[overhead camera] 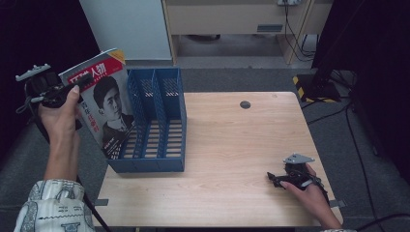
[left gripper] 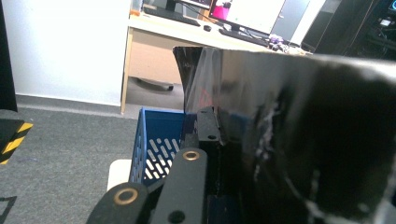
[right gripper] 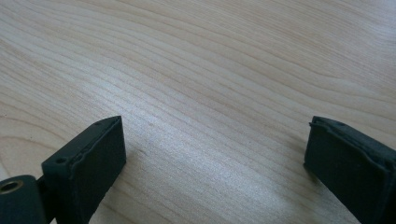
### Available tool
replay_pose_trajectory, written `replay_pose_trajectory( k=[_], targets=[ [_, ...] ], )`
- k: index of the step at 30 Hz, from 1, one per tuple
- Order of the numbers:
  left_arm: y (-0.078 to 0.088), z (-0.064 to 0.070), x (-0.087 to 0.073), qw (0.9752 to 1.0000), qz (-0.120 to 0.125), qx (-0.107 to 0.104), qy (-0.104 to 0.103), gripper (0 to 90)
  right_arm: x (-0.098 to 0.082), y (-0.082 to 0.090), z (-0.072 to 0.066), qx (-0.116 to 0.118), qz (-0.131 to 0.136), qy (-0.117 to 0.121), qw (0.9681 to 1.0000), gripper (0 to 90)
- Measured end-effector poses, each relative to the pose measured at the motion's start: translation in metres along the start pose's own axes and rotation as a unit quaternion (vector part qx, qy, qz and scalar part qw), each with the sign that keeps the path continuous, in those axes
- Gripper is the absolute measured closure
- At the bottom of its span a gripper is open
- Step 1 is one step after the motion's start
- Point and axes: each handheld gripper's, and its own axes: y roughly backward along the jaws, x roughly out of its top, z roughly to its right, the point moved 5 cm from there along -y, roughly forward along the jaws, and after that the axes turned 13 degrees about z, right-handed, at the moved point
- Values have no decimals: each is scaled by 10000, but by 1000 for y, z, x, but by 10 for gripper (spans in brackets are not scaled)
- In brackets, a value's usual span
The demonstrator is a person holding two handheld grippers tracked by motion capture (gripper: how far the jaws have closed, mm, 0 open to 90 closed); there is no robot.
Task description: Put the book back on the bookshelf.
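We see the magazine held up at the table's left edge, tilted, cover facing the high view w/ red masthead and a portrait; its lower corner dips into the leftmost slot of the blue file rack, top corner up & leaning away to the left; in the left gripper view the magazine is a dark glossy sheet running right alongside the camera, w/ the rack below it.

The left gripper is clamped tight on the magazine's upper left edge; jaws closed down on the pages, which we see pinched between them in the left gripper view; the left hand wraps the gripper body, forearm coming up from bottom left w/ a patterned sleeve.

The rack stands on the wooden table at its left side, three slots, perforated walls, open ends toward the person; other 2 slots look bare.

The right gripper sits low on the table near the front right corner, well apart from rack & magazine; jaws spread wide, w/ plain wood grain between them in the right gripper view; holding nothing; right hand on it, grey plate on top.

Beyond: small dark round hole in the tabletop near the far edge; grey carpet around; cables trailing at right; a light wood desk at the back.
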Motion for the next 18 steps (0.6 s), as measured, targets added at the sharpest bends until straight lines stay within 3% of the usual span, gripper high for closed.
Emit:
replay_pose_trajectory(
  k=[18],
  targets=[
    [1, 2, -1, 9998, 205, -48, -19, 863, 0, 0, 0, -10, 8, -1, 10000, 57]
  ],
)
